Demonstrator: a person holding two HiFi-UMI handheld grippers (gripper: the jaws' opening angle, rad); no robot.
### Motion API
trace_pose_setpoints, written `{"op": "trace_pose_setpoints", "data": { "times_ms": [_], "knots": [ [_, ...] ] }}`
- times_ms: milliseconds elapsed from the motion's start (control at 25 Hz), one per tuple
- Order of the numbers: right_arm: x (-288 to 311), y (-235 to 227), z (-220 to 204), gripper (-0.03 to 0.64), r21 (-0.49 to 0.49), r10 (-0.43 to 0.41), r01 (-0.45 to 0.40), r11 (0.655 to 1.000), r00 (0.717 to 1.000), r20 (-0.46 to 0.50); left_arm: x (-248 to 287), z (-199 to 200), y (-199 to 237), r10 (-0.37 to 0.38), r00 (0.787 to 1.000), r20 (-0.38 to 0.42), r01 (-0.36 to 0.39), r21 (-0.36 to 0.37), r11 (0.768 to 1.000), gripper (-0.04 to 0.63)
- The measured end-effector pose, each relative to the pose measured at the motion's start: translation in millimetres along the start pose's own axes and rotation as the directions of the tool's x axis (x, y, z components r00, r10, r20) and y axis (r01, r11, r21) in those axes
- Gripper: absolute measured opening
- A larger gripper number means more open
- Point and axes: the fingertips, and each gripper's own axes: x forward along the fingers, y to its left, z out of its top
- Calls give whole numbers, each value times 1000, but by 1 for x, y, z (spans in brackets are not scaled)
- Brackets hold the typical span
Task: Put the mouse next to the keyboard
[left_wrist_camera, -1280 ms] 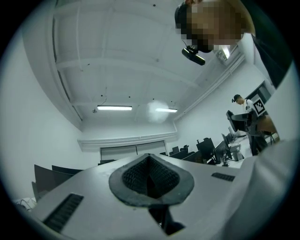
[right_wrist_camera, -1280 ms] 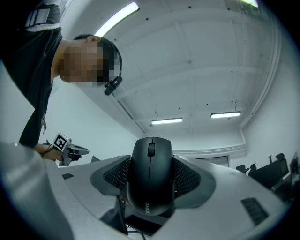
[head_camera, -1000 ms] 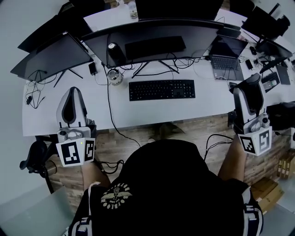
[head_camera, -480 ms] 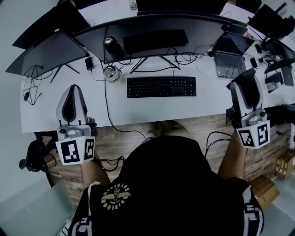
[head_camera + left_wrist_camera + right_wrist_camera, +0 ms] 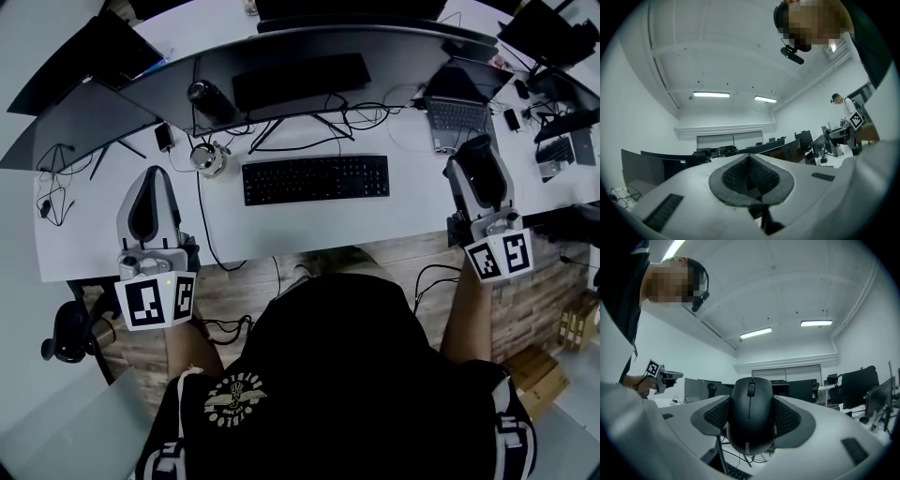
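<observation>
Currently the carry step, by my reading: the mouse [image 5: 750, 416] is off the table [image 5: 281, 232] and not yet set down.

- Right hand-held gripper [image 5: 474, 153]: clamped on the mouse, one pad on each flank, wheel and buttons facing its camera. It is held up over the near right part of the table. Its view takes in ceiling and far wall, so the jaws point upward and the mouse rides nose-up.
- Left hand-held gripper [image 5: 150, 184]: jaws closed together, nothing between them. It is held at the near left edge of the table, well apart from the work.
- Keyboard [image 5: 316, 179]: lies flat at the middle of the table. Bare table surface shows between its right end and the right hand-held gripper.

Next move, as I judge it: bring the right hand-held gripper left and down toward that bare patch just right of the keyboard. It must tip forward so the underside of the mouse meets the table flat, then let go. Risks are a release while tilted, which would drop the mouse on its tail, and a snag on the loose cables [image 5: 370, 120] if the arm goes too far.

Count:
- mouse, one
- keyboard, one
- hand-held grippers, two
- laptop [image 5: 457, 112], one, far right, open
- large monitors on this table, two: curved centre monitor [image 5: 309, 52] and left monitor [image 5: 80, 122]
- dark cylinder [image 5: 208, 101], one, far of the keyboard's left end
- small round shiny object [image 5: 208, 158], one; what it is I cannot tell
</observation>
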Motion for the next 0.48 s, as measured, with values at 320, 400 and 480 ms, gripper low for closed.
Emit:
{"op": "trace_pose_setpoints", "data": {
  "times_ms": [320, 400, 480],
  "knots": [
    [21, -29, -90, 285, 111, -13, 29, 993, 990, -141, 27, -2, -15, -28, 1000, 8, 28, -13, 1000, 2],
    [25, -34, -111, 285, 124, -17, 38, 992, 985, -172, 31, -4, -15, -28, 1000, 9, 28, -17, 999, 2],
    [28, -39, -130, 285, 153, -19, 50, 987, 979, -201, 34, -6, -14, -30, 999, 14, 31, -37, 999, 2]
  ]
}}
